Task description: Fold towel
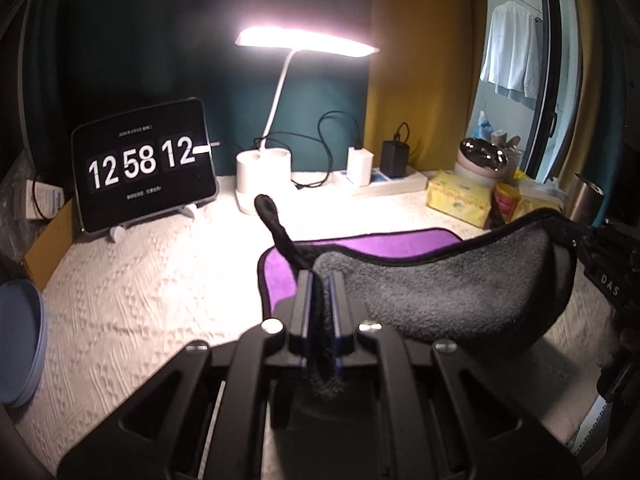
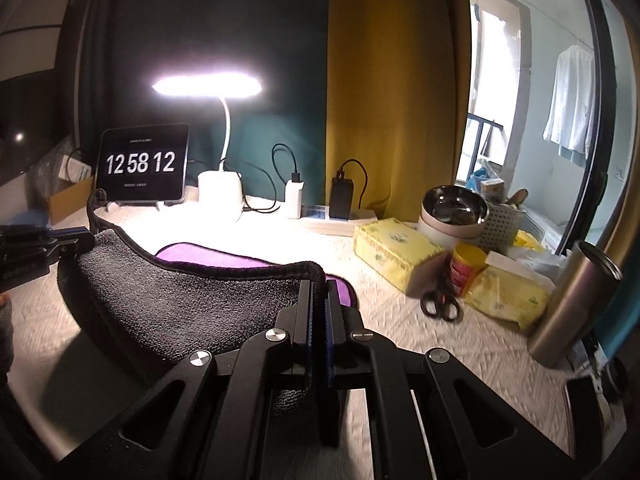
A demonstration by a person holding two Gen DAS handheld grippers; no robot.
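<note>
The towel [image 1: 460, 292] is grey on one side and purple on the other, with a black hem. Its near edge is lifted off the white textured tabletop and hangs between both grippers; the purple far part [image 1: 360, 246] lies flat. My left gripper [image 1: 320, 280] is shut on the towel's left corner, whose black loop sticks up past the fingers. My right gripper [image 2: 319, 284] is shut on the towel's [image 2: 180, 300] right corner. Each gripper shows at the edge of the other's view, the right one [image 1: 600, 256] and the left one [image 2: 52, 244].
At the back stand a tablet clock [image 1: 144, 164], a lit desk lamp [image 1: 260, 176] and a power strip with chargers [image 1: 380, 180]. To the right are tissue packs [image 2: 394, 252], scissors [image 2: 440, 304], a red can [image 2: 466, 266], a steel bowl [image 2: 456, 208] and a steel tumbler [image 2: 568, 304]. Blue plates [image 1: 20, 340] sit left.
</note>
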